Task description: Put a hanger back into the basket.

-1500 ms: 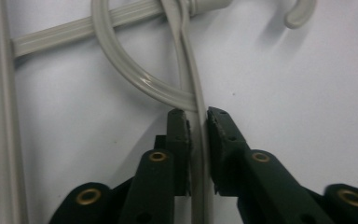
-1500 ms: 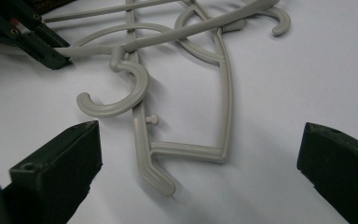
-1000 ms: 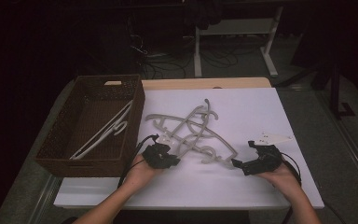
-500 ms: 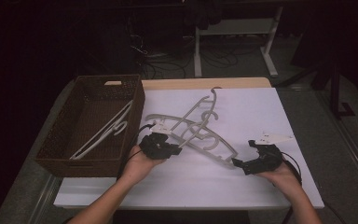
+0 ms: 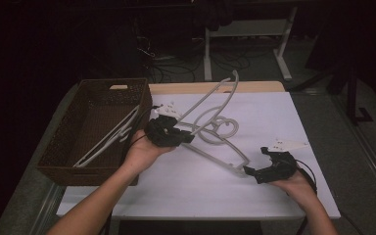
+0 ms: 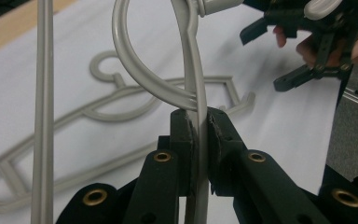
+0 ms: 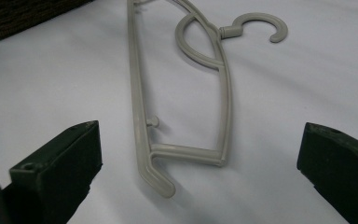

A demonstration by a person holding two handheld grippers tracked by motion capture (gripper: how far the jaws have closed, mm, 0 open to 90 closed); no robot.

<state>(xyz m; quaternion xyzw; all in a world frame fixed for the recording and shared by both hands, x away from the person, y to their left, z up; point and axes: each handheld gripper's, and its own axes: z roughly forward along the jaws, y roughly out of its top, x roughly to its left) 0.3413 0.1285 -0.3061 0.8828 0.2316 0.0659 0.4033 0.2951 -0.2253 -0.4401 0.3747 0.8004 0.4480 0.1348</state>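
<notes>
The left gripper (image 5: pixel 169 133) pinched a grey plastic hanger (image 6: pixel 196 84) and held it tilted above the white table (image 5: pixel 274 112) beside the brown wicker basket (image 5: pixel 98 98) — the right gripper (image 7: pixel 200 186), jaws spread, sat before another grey hanger (image 7: pixel 142 116) lying flat.

Left gripper (image 5: pixel 169 132) raised, fingers clamped; right gripper (image 5: pixel 269 169) low, spread.

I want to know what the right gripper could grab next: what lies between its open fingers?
The end of a grey hanger lying flat on the white table cover, seen in the right gripper view.
</notes>
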